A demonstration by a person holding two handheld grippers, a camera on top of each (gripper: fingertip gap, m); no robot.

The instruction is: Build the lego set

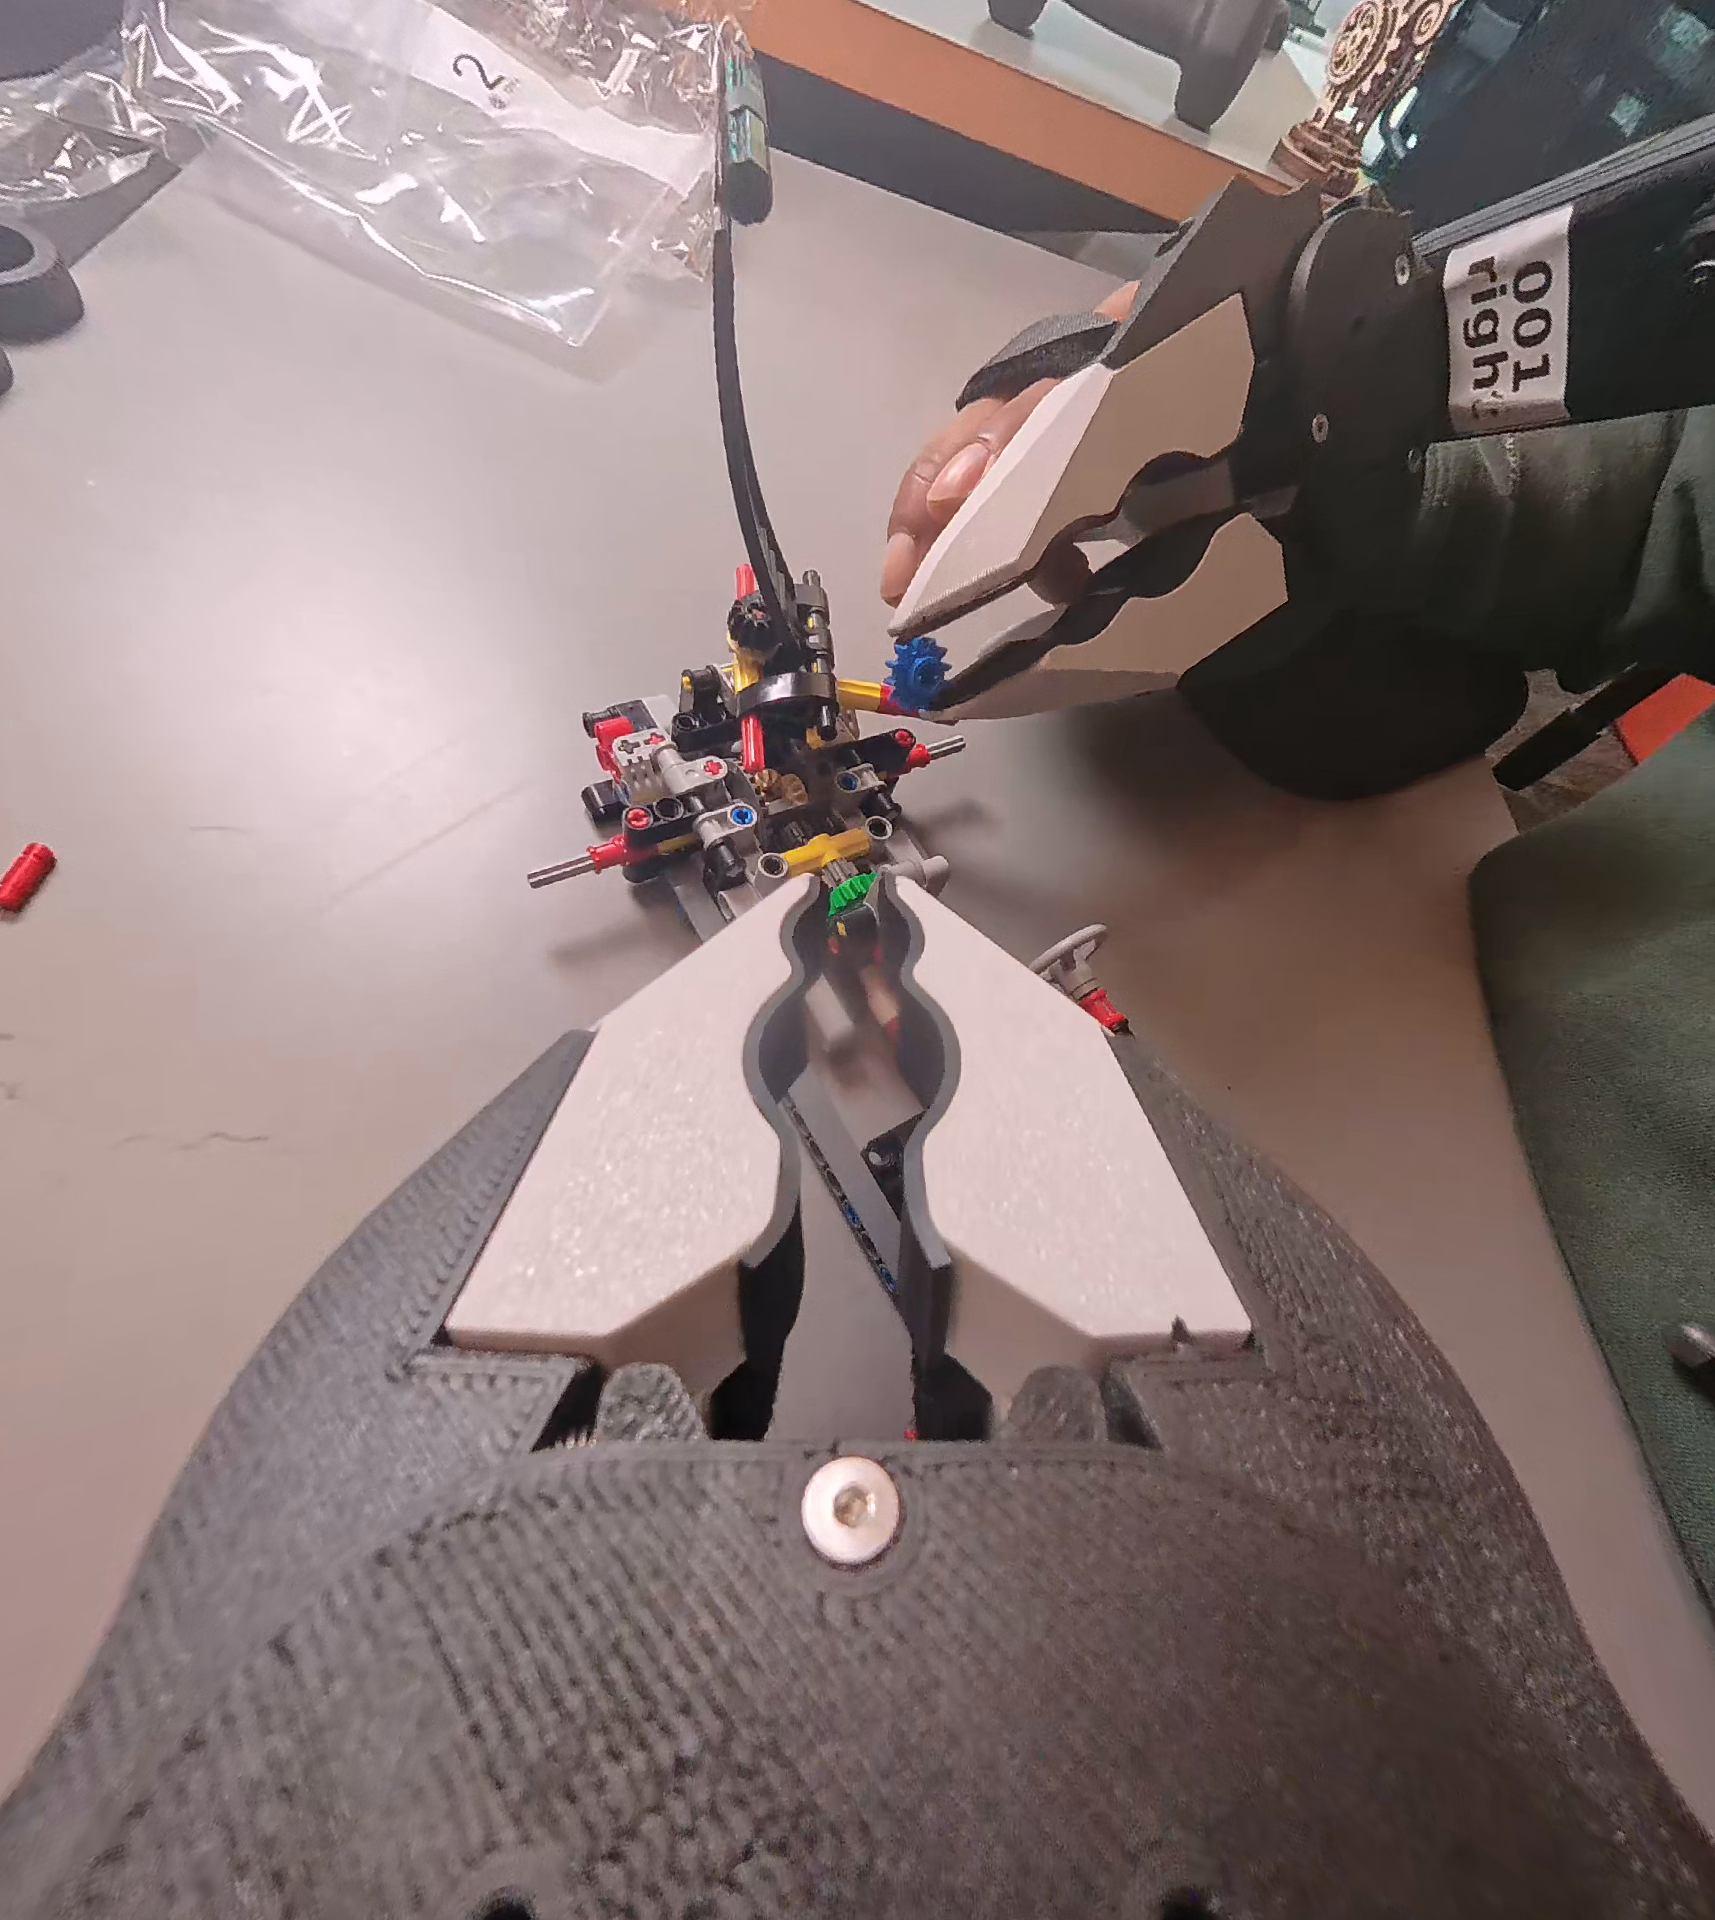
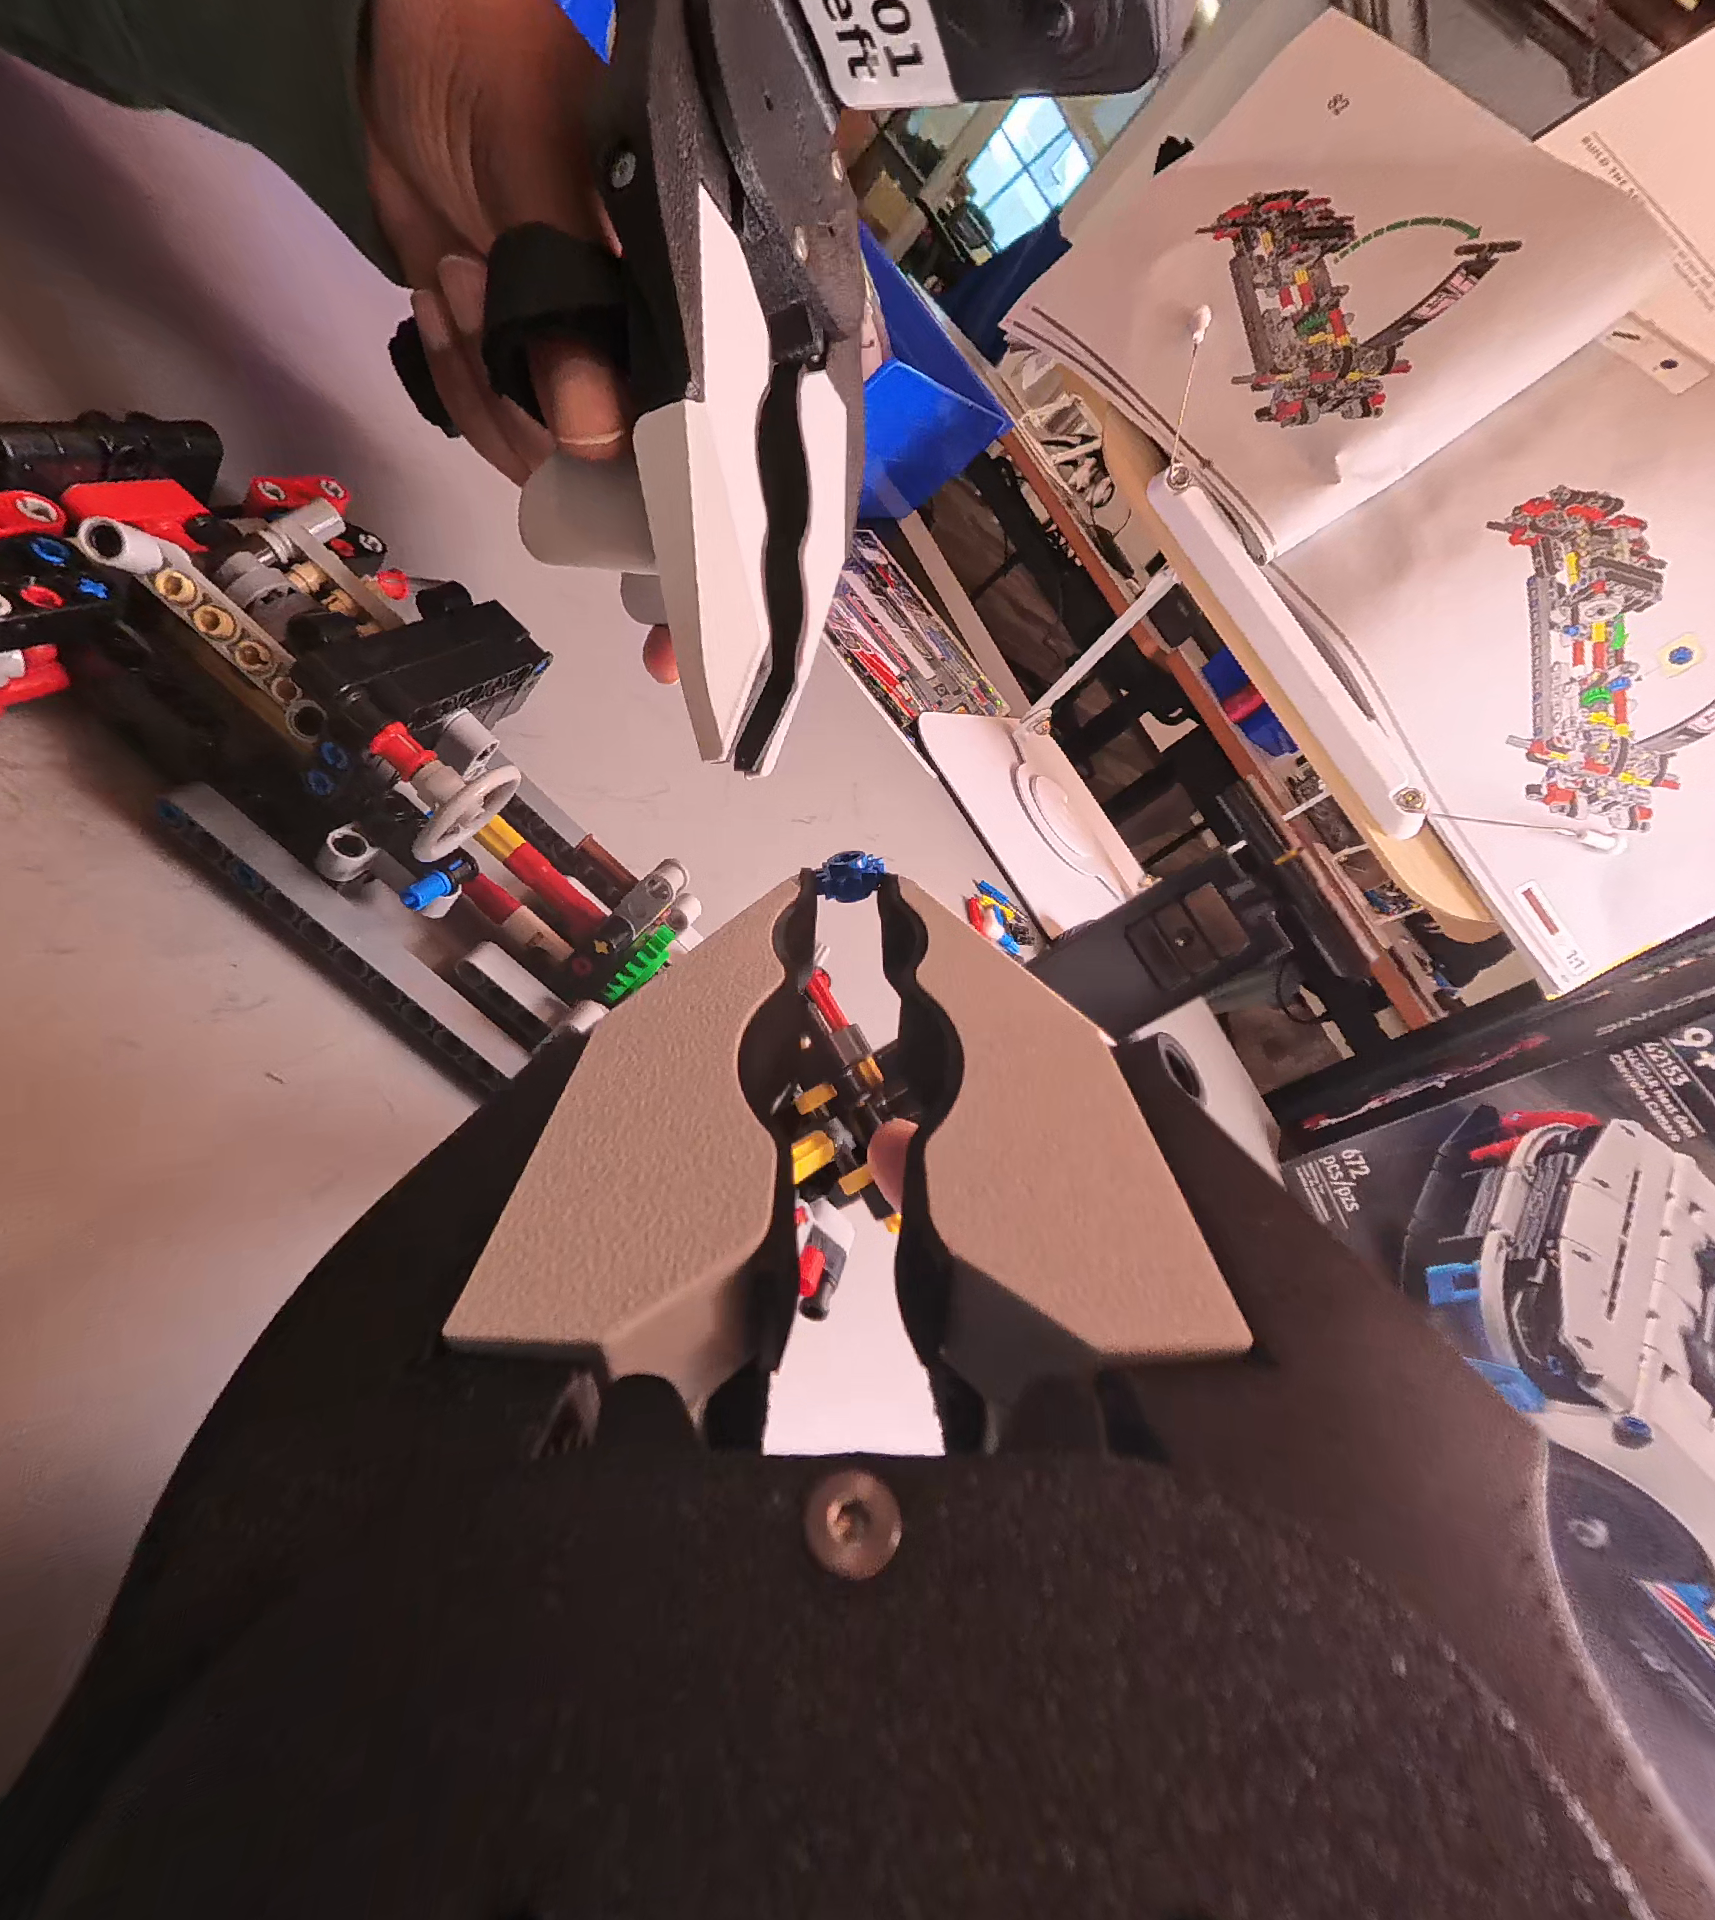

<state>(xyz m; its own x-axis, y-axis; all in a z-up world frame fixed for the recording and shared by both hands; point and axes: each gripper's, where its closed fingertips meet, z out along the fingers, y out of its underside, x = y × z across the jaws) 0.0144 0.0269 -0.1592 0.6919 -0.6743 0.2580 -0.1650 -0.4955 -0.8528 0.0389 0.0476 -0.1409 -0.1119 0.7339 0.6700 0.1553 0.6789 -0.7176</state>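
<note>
Grey tabletop [image 1: 261, 623] is carrying the half-built chassis [image 1: 739, 769], with loose red pins [image 1: 22, 875] lying well apart to one side. Right gripper [image 1: 926, 694] is pinching a small blue gear [image 1: 915, 677] at its tips, beside the yellow axle [image 1: 858, 691] on the model's far end. Left gripper [image 1: 848, 894] is hovering nearly closed over the green gear [image 1: 851, 891] — whether it is grasping anything cannot be told. Likely risk: a tilted gear jamming on the axle, or slipping from the shallow tip grip — and pushing the unbraced chassis.
</note>
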